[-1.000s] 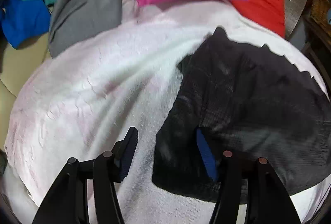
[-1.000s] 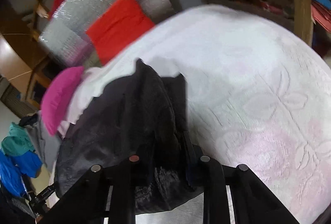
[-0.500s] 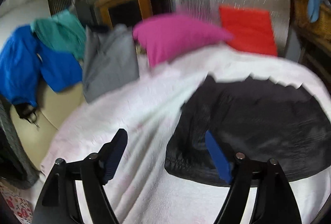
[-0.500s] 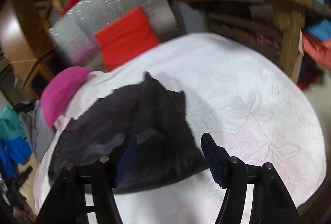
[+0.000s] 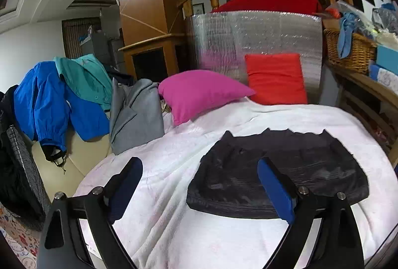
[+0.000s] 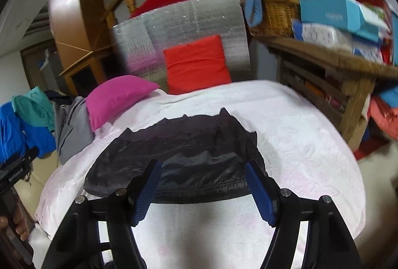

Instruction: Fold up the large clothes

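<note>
A black garment [image 5: 286, 169] lies folded flat on the white blanket [image 5: 174, 219] over the bed; it also shows in the right wrist view [image 6: 186, 159]. My left gripper [image 5: 199, 184] is open and empty, held above the bed's near edge, to the left of the garment. My right gripper [image 6: 202, 189] is open and empty, held above the garment's near edge, not touching it. The left gripper's body [image 6: 17, 172] and the hand holding it show at the left edge of the right wrist view.
A pink pillow [image 5: 199, 92] and a red cushion [image 5: 276, 77] lie at the bed's head against a silver foil panel [image 5: 248, 37]. Grey [image 5: 136, 114], blue [image 5: 49, 102] and teal [image 5: 84, 77] clothes hang at the left. A wooden shelf [image 6: 348, 65] with a wicker basket [image 5: 350, 50] stands at the right.
My right gripper has let go of the black garment and opened. Both grippers have pulled back and up from the bed; the garment now lies flat.
</note>
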### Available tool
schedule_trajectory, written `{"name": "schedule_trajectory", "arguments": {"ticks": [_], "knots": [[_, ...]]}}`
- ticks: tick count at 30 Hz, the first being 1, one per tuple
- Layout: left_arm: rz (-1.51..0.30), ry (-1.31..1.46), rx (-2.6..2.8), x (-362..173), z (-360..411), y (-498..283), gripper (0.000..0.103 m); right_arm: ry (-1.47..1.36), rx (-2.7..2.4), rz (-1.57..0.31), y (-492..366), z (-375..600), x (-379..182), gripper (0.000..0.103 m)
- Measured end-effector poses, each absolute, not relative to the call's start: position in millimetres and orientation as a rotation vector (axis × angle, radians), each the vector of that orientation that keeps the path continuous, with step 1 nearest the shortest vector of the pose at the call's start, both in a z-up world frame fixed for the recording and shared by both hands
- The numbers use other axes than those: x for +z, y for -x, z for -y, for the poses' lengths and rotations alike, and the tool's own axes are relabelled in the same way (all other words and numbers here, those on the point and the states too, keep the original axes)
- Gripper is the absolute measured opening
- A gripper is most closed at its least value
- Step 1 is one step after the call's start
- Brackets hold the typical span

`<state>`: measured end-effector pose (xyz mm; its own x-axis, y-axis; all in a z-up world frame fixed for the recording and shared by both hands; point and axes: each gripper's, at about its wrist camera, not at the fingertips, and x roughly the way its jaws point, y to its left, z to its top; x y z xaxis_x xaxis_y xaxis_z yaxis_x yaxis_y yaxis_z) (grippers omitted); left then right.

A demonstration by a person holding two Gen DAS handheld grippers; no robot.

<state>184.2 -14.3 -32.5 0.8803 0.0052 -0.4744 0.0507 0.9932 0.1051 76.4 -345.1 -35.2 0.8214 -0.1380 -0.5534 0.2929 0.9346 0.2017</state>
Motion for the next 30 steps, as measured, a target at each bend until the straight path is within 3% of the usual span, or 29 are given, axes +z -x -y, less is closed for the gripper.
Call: {"name": "schedule_trajectory", "arguments": {"ticks": [5,16,30], "knots": [[-0.458,-0.120,-0.031,-16.5,18.0,-163.0,0.094,-0.257,-0.263,-0.497,-50.5,328.9,-9.7,0.079],[-0.391,-0.151,-0.020,6.5,24.0,-117.7,0.097,-0.225,-0.257,-0.422,-8.0,304.1,26.3,0.080],[-0.320,-0.133,-0.010,35.4,24.9,-73.9,0.098,-0.287,-0.197,-0.446,22.7,301.4,18.7,0.081]]}}
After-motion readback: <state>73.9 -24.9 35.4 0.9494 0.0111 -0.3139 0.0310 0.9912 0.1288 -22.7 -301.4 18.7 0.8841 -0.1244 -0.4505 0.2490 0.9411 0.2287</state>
